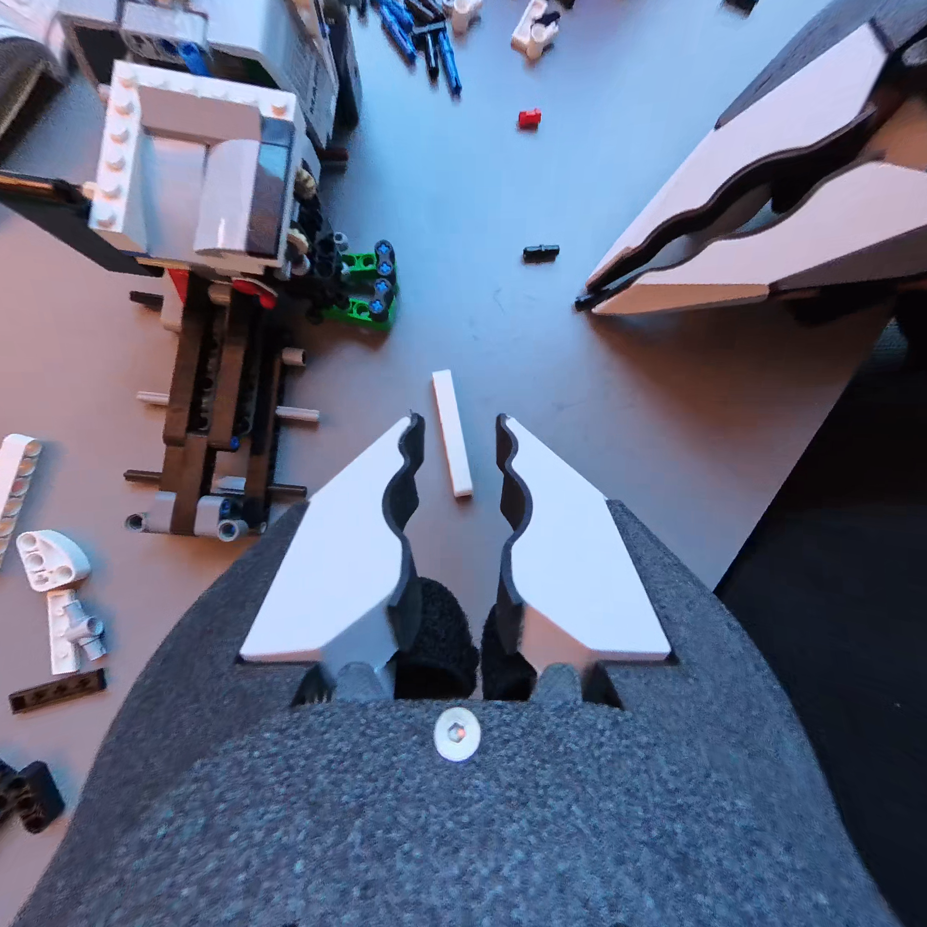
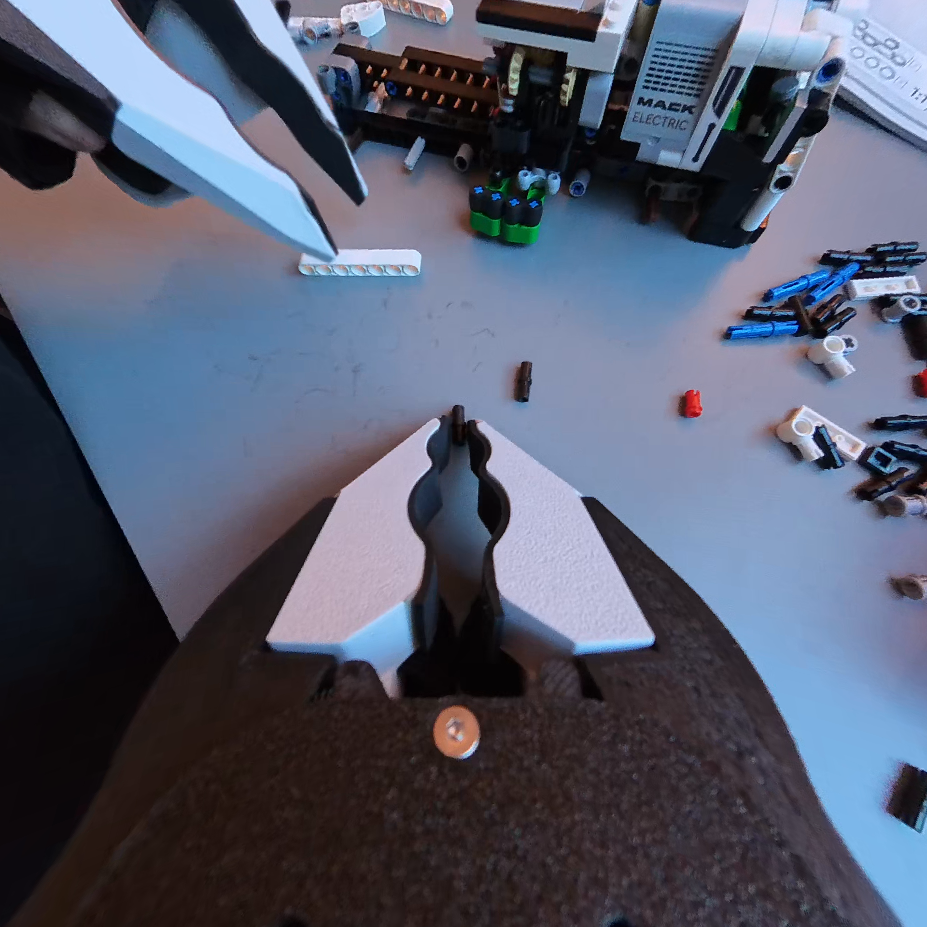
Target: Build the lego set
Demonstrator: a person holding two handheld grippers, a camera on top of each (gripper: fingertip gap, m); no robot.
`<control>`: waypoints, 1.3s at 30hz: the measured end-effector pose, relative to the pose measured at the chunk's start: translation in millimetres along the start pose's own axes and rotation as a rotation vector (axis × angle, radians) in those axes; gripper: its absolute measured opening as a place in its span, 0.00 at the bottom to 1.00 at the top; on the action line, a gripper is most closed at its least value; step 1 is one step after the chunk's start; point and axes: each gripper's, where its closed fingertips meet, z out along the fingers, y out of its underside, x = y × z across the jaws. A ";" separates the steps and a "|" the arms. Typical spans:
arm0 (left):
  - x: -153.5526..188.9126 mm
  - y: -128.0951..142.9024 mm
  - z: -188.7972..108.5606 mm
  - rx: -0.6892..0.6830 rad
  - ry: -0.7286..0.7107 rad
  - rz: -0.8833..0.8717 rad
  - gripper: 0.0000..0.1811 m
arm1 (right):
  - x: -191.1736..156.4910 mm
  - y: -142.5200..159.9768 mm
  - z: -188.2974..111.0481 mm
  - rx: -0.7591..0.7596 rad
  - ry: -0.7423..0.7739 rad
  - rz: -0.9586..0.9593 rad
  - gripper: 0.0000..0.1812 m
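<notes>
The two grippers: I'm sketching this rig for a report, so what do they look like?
Both look alike. The left gripper and the right gripper each have a dark, rough-textured body that widens toward the camera, with a silver hex screw set at its centre. Two white, wedge-shaped fingers taper to narrow tips, and their facing inner edges carry wavy black pads. No cables or sleeves are visible.

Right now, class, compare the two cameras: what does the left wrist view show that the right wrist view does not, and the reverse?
Only the left wrist view: the white beam's smooth edge lying between the open left gripper fingers, and a flat dark holed plate.
Only the right wrist view: the printed paper booklet, and the beam's row of holes.
Both: the long white beam, the small red cylindrical piece, the loose black pin, the green block, and the right gripper shut on a short black pin.
</notes>
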 end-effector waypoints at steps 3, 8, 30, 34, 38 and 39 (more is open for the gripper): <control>0.8 5.9 6.2 -0.041 -0.014 0.012 0.14 | 0.3 0.0 -0.2 0.001 0.016 -0.017 0.06; 0.5 16.3 14.3 -0.085 -0.018 0.016 0.07 | -2.7 -10.0 -6.4 0.074 -0.025 0.015 0.08; 35.6 -49.6 -58.1 0.711 -0.051 0.579 0.13 | -41.1 -98.6 -35.2 0.548 -0.626 0.758 0.03; 42.7 -52.1 -79.9 0.915 -0.012 0.662 0.24 | -47.0 -111.0 -47.5 0.611 -0.781 0.843 0.03; 41.0 -54.8 -81.1 0.909 -0.014 0.754 0.17 | -57.3 -120.0 -54.7 0.602 -0.903 0.837 0.03; 42.4 -55.3 -81.1 0.895 -0.002 0.765 0.16 | -60.9 -119.8 -53.0 0.584 -0.897 0.810 0.03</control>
